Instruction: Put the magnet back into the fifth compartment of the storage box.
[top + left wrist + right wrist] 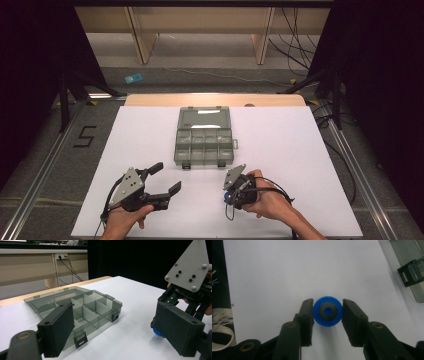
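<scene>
Two tongs sit low near the front of the table. The right gripper [327, 312] is clamped on a blue ring [327, 311], both pads pressing its sides, the ring resting on the white sheet [280, 145]. From above, that gripper [234, 192] points straight down, so the ring [228, 197] is mostly hidden under its body and the hand; only a sliver of blue peeks out. In the left gripper view the ring [157, 332] is again half covered by the near jaw, and the right gripper's grey plate [189, 267] is cut off at the top edge.

The left gripper [166, 178] stands wide open with nothing between its pads, left of the ring and well apart from it.

Beyond the ring, near but not touching, lies a smoky clear box [205, 141] with its lid [203, 117] folded back flat on the far side. Its tray is split into compartments by thin walls; through the tinted plastic I cannot tell for certain whether anything lies in them, though they look bare from the left gripper view. Two dark latches hang at the box's near edge, one [412, 272] cut off at the frame's corner in the right gripper view.

Around the ring the sheet is bare on every side, with open room left, right and toward the box. The sheet's front edge runs close behind the hands.
</scene>
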A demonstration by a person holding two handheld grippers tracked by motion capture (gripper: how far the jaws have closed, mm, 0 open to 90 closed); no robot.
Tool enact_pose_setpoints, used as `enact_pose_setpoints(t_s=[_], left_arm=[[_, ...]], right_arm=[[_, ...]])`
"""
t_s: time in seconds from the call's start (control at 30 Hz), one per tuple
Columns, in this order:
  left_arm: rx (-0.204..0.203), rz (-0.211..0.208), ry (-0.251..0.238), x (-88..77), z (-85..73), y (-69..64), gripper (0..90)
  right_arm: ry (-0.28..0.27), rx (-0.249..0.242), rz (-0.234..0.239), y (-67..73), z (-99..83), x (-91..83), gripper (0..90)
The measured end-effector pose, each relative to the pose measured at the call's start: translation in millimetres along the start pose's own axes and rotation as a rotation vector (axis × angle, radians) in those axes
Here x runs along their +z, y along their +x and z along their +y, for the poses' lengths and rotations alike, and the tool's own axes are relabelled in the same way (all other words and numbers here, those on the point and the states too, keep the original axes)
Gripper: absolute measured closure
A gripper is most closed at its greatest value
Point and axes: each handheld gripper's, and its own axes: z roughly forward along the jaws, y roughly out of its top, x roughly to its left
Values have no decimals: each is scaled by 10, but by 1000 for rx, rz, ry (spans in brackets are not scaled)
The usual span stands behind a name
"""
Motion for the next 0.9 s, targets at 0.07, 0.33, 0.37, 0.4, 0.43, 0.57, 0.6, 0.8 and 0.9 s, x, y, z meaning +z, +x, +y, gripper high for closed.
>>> enact_pose_setpoints(t_s=[0.07, 0.33, 0.37, 0.4, 0.43, 0.57, 0.6, 0.8, 0.9], left_arm=[[0, 0, 0, 0, 0, 0, 159], [0, 0, 0, 0, -1, 1, 159], [0, 0, 0, 0, 0, 1, 159], [1, 0, 0, -1, 0, 2, 159], [0, 0, 0, -1, 0, 2, 159], [1, 0, -1, -1, 1, 1, 159], [1, 0, -1, -1, 1, 1, 159], [2, 0, -2, -2, 1, 2, 159], [2, 0, -2, -2, 1, 2, 159]], right_arm=[[0, -2, 0, -9, 16, -4, 625], [-33, -16, -20, -58, 102, 0, 625], [-39, -24, -24, -69, 117, 1, 625], [-39, -21, -25, -74, 128, 0, 625], [-45, -20, -26, -79, 140, 2, 625], [-56, -33, -31, -102, 192, 11, 625], [-55, -35, -33, -106, 204, 13, 625], [-65, -41, -34, -133, 282, 42, 625], [-74, -50, -40, -162, 339, 63, 625]])
